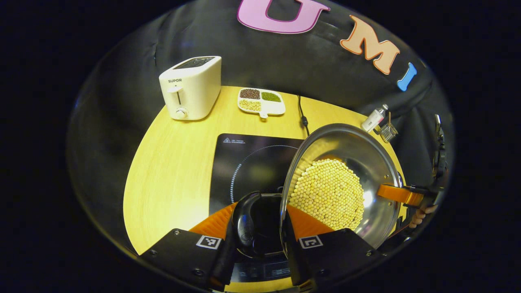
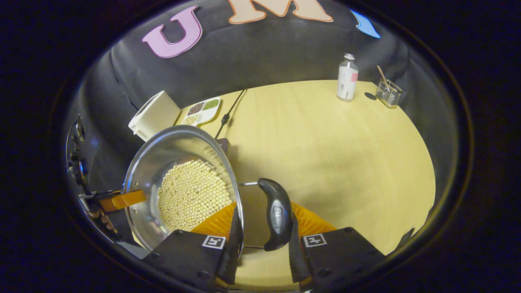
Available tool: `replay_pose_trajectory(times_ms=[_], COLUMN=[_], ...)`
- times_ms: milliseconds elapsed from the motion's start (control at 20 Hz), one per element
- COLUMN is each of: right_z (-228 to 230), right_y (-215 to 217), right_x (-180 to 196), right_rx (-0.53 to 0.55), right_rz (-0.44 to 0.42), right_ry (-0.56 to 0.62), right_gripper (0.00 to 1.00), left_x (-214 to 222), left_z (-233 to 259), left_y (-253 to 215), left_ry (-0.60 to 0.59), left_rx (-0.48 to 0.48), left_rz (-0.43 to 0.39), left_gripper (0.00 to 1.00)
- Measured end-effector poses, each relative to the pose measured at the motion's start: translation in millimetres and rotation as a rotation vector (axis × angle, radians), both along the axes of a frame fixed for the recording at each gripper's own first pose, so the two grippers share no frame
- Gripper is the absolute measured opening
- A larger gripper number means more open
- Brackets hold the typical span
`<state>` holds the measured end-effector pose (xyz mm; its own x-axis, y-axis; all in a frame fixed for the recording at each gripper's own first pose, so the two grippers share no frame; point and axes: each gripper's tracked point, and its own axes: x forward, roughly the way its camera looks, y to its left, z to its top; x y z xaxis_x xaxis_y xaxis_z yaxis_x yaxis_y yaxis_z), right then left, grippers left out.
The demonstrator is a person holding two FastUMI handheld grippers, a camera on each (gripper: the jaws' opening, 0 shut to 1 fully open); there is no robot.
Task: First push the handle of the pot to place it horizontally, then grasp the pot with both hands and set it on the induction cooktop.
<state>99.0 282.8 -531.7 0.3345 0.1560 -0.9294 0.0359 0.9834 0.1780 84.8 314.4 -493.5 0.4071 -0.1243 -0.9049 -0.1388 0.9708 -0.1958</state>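
Both grippers pinch the pot (image 1: 358, 162) by its side handles: the left gripper (image 1: 260, 240) on one, the right gripper (image 2: 260, 240) on the other. The pot, full of pale beans (image 1: 329, 193), hangs tilted over the right part of the induction cooktop (image 1: 244, 162) on the yellow table (image 2: 325, 142).

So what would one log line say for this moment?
phase: carrying | steel pot of beans: lifted, over black induction cooktop | left gripper: shut on handle | right gripper: shut on handle

Right gripper (image 2: 262, 240) fingers astride the pot (image 2: 179, 183) handle (image 2: 276, 213), above the table (image 2: 346, 162).
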Motion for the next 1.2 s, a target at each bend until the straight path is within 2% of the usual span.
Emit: replay_pose_trajectory(times_ms=[200, 250, 500, 550, 800, 1050, 1200], right_z=[-7, -8, -16, -18, -24, -16, -1], right_y=[25, 30, 50, 52, 57, 56, 54], right_x=[4, 6, 22, 24, 32, 29, 35], right_rx=[-0.031, -0.036, -0.041, -0.039, -0.055, -0.099, -0.075], right_rz=[0.001, -0.003, -0.032, -0.036, -0.047, -0.037, -0.07], right_ry=[0.019, 0.02, 0.046, 0.05, 0.04, 0.004, -0.022], right_gripper=[0.47, 0.54, 0.54, 0.48, 0.48, 0.63, 0.63], left_x=[6, 11, 38, 40, 43, 40, 37], left_z=[-7, -8, -11, -11, -9, -9, -3], left_y=[25, 31, 52, 56, 67, 64, 62], left_ry=[-0.01, -0.019, -0.071, -0.08, -0.107, -0.097, -0.129], left_rx=[-0.017, -0.017, 0.008, 0.015, 0.034, 0.028, 0.012], left_rz=[-0.006, -0.015, -0.042, -0.046, -0.029, -0.027, 0.016], left_gripper=[0.56, 0.55, 0.54, 0.54, 0.55, 0.61, 0.64])
